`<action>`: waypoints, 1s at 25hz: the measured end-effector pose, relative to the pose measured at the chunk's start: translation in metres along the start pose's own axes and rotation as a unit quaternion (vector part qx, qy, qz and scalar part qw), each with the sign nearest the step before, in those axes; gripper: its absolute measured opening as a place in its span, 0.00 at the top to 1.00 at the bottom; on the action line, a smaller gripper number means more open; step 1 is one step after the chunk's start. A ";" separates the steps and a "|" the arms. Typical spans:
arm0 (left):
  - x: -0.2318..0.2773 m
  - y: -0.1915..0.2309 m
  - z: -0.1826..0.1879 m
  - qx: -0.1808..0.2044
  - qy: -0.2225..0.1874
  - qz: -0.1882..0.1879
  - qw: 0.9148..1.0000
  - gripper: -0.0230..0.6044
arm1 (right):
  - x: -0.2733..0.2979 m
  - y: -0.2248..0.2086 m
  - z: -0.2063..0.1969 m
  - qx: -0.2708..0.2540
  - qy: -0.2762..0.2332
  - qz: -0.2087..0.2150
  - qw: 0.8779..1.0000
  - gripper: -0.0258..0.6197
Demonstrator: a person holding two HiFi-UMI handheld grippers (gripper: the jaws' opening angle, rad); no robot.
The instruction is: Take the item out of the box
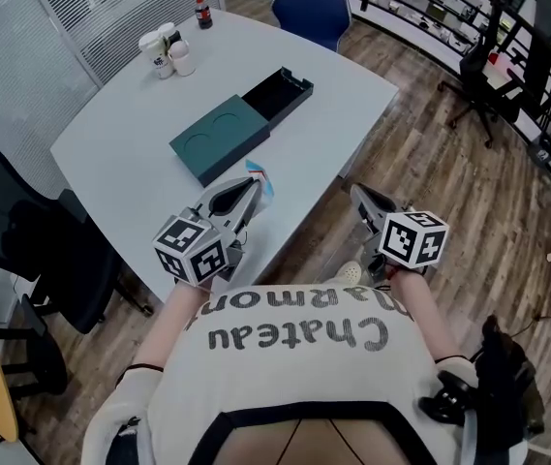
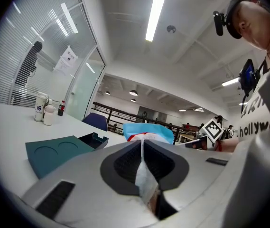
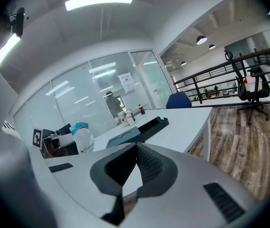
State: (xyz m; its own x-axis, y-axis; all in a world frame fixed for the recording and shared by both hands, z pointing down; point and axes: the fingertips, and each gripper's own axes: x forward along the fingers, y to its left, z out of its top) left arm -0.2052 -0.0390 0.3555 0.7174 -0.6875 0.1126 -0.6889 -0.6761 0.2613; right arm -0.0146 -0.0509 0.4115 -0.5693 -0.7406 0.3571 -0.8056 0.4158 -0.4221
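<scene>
Shirt (image 1: pixel 294 356) fills the 6 o'clock part of the head view, and just past it the left gripper (image 1: pixel 248 194) is clamped on the packet (image 1: pixel 263 180). Its own view shows the pads pinching a thin white edge of film, with the blue top of the packet (image 2: pixel 146 129) standing up beyond them. The packet is therefore out of the box (image 1: pixel 222 139) and is held over the worktop (image 1: pixel 110 134) near its 6 o'clock edge, apart from the box at 12 o'clock. It looks light, soft and crinkly, probably slick film that flops from the held edge. The flat seam seems the best place to grip, since squeezing the fuller body could crush it or let it slide. The right gripper (image 1: pixel 360 197) hangs beyond the worktop's edge at 3 o'clock, its jaws together on nothing. The box's dark drawer (image 1: pixel 280 93) is slid out toward 1 o'clock and looks empty. The worktop is pale, smooth and rounded, and carries only cups (image 1: pixel 164 54) and a bottle (image 1: pixel 202 13) at 11 o'clock. A blue chair (image 1: pixel 311 8) stands at 12 o'clock and a black chair (image 1: pixel 23 231) at 9. The floor (image 1: pixel 469 182) is wood plank, with a glass wall (image 3: pixel 101 89) and a railing (image 3: pixel 229 82) beyond.
</scene>
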 end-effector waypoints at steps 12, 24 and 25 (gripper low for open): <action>0.002 0.002 -0.002 -0.007 0.000 0.005 1.000 0.90 | 0.004 -0.004 0.000 -0.001 0.005 0.001 1.000 0.96; 0.004 0.008 0.007 -0.008 -0.014 0.015 1.000 0.90 | 0.011 -0.002 0.013 -0.019 0.004 0.015 1.000 0.96; 0.004 0.010 0.010 -0.008 -0.017 0.017 1.000 0.90 | 0.011 -0.002 0.014 -0.019 0.003 0.015 1.000 0.96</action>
State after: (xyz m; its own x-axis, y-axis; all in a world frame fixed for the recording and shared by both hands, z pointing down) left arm -0.2097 -0.0511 0.3494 0.6901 -0.7182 0.0895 -0.7104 -0.6484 0.2737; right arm -0.0171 -0.0672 0.4047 -0.5946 -0.7237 0.3502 -0.7936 0.4583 -0.4003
